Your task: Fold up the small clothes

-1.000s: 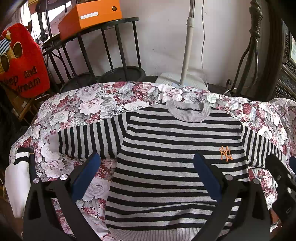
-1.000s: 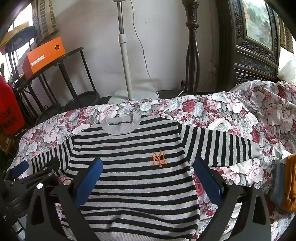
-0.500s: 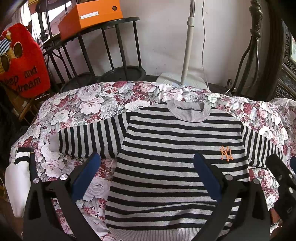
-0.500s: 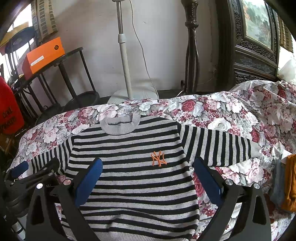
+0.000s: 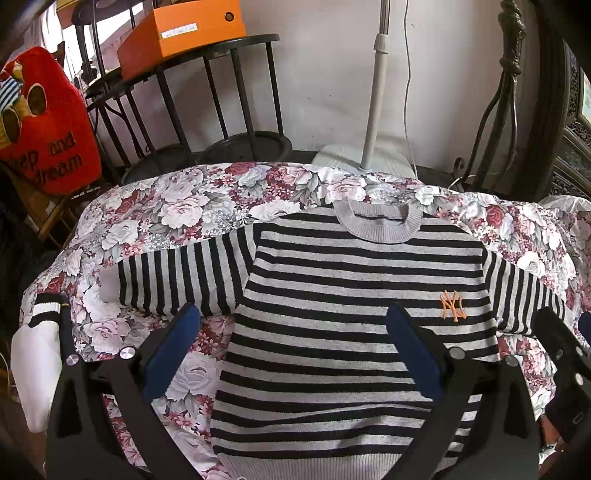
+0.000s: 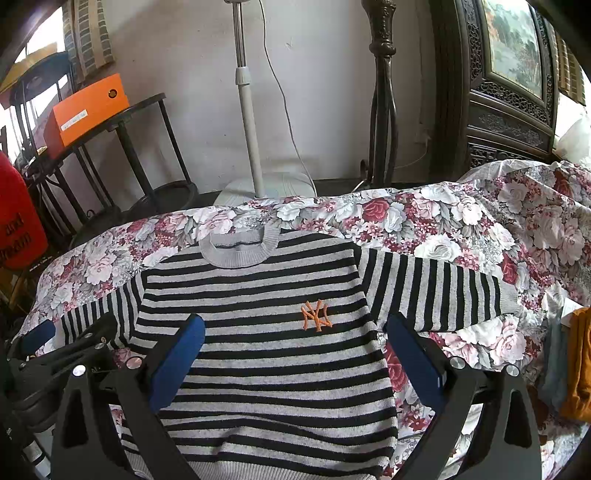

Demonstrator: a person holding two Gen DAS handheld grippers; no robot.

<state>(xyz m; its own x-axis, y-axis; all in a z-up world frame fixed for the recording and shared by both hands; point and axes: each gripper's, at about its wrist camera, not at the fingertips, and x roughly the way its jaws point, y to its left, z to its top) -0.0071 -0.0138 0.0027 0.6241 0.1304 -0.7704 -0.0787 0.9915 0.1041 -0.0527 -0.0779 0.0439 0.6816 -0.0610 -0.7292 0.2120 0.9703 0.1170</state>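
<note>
Left gripper (image 5: 291, 354): jaws spread wide, holding nothing; poised over the near left part of the sweater, apparently placed to reach the hem or the left sleeve.
Right gripper (image 6: 295, 354): jaws also wide and empty, over the near right part of the body, mirroring its partner for a two-handed fold.
Sweater (image 5: 354, 332): striped grey and black, lying face up and flat on the floral cloth (image 5: 177, 206), hem nearest, collar (image 5: 378, 221) farthest; laid square so fold lines run true.
Sleeves: both spread outward, left sleeve (image 5: 177, 280) and right sleeve (image 6: 436, 291); judged not yet folded.
Logo (image 6: 316, 315): orange, on the chest, confirms the front is up.
Beyond the cloth: fan stand (image 6: 249, 122) and orange box (image 5: 181, 27) on a black rack, well apart from the work.
</note>
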